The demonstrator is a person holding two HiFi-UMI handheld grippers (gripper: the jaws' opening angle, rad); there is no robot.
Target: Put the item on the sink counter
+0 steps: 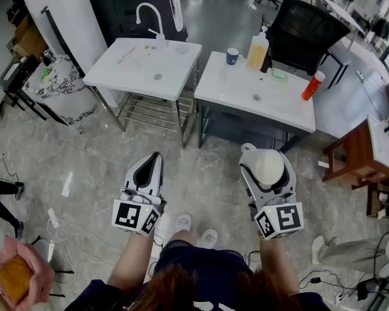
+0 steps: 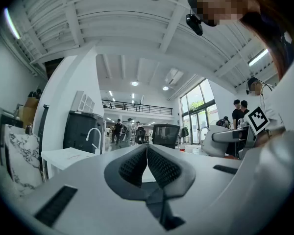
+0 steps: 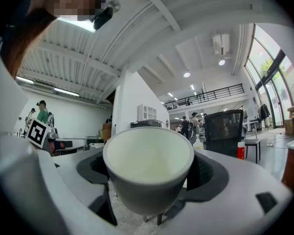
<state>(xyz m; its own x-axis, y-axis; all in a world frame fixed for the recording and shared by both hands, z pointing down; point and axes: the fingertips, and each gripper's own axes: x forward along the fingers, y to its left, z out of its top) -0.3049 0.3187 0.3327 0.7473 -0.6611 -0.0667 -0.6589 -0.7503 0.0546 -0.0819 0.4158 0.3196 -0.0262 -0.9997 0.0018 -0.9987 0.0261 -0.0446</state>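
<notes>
My right gripper [image 1: 267,160] has a white cup [image 1: 270,168] between its fingers. The jaws are spread wide and the pads press on the cup's sides. In the right gripper view the cup sits upright with its mouth open toward the camera, and it looks empty inside. My left gripper [image 1: 156,159] holds nothing, and its two ribbed pads are closed against each other.

I'm taking the sink counter [image 1: 280,103] as my landmark. The cup is on the near side of it, off the counter and held above the grey floor [image 1: 207,173], not touching it. The left gripper hangs on the same near side, further to the left. On the counter's far edge stand a blue mug [image 1: 232,56] and a soap bottle [image 1: 257,50]. An orange bottle [image 1: 313,85] lies at its right end. Just left of the counter is a second counter [image 1: 142,63] with a white tap [image 1: 149,15]. A black chair [image 1: 305,34] sits behind the sink counter.
</notes>
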